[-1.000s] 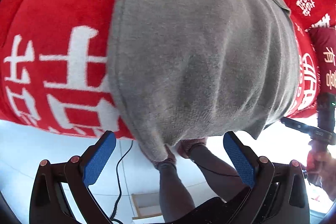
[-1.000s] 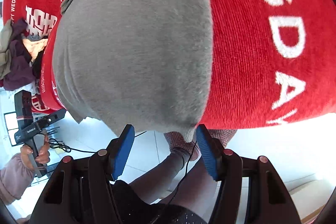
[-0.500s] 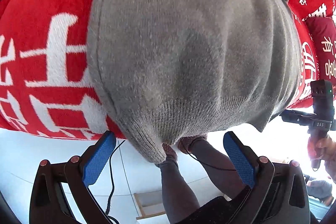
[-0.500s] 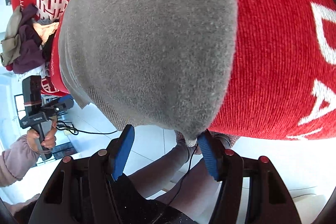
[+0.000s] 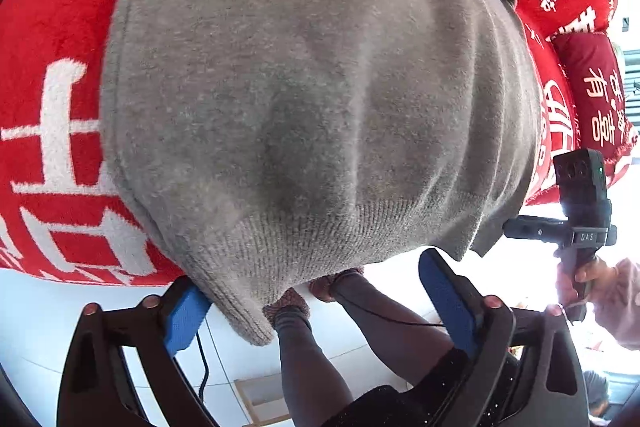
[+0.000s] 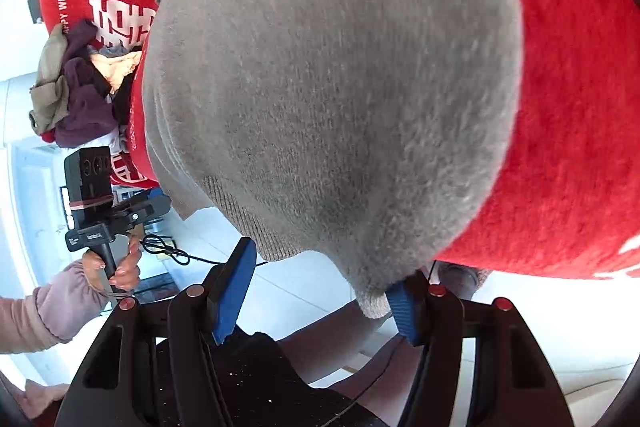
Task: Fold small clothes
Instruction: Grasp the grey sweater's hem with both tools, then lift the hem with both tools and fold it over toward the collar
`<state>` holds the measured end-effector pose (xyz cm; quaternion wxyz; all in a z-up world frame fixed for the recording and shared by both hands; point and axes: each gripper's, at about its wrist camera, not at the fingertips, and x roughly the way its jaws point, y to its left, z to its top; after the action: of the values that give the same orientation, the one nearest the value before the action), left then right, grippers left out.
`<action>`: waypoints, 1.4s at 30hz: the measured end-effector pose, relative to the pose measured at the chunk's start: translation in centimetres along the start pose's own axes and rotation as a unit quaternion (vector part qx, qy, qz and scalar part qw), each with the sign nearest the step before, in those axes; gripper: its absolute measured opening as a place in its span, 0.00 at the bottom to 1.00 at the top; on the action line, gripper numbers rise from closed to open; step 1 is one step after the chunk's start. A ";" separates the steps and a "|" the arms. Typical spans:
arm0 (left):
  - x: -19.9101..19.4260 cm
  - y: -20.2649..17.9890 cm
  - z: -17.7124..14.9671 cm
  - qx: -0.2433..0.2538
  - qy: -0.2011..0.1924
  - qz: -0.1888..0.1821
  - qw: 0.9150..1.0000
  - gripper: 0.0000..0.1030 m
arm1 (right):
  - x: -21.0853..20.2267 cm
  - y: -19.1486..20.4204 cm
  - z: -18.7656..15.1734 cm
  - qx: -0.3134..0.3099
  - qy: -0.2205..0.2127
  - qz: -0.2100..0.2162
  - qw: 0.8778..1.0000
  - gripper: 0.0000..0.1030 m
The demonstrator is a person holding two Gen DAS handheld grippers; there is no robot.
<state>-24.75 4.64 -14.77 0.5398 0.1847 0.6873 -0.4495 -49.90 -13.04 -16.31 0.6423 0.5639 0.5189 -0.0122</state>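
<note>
Over the near edge of the red blanket [image 5: 52, 39] lay the grey sweater [image 5: 312, 99], its ribbed hem hanging past that edge. The left claw [image 5: 316, 303] stood spread at the hem's one corner, the cloth between its pads but not pinched. The right claw [image 6: 320, 291] stood spread at the other corner. A clothes pile [image 6: 76, 91] sat at the blanket's far edge.

Grey knit garments: one [image 5: 320, 115], spread over the near edge.
Red blankets with white lettering: one [image 5: 52, 123].
Red cushions: one [image 5: 596, 95], far right.
Grippers: two, left [image 5: 310, 311] and right [image 6: 320, 291].
Loose clothes in the far-left heap [image 6: 76, 87]: perhaps four, too bunched to count surely.
</note>
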 end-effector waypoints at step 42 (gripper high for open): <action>-17.7 -1.7 20.5 -0.023 -0.208 -0.092 0.974 0.09 | -18.1 11.7 16.8 -0.021 -0.215 0.180 0.960 0.12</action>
<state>-8.03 -8.96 1.80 0.6310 0.0108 0.5844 -0.5101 -40.28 -31.48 1.37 0.7422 0.6183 0.2584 -0.0068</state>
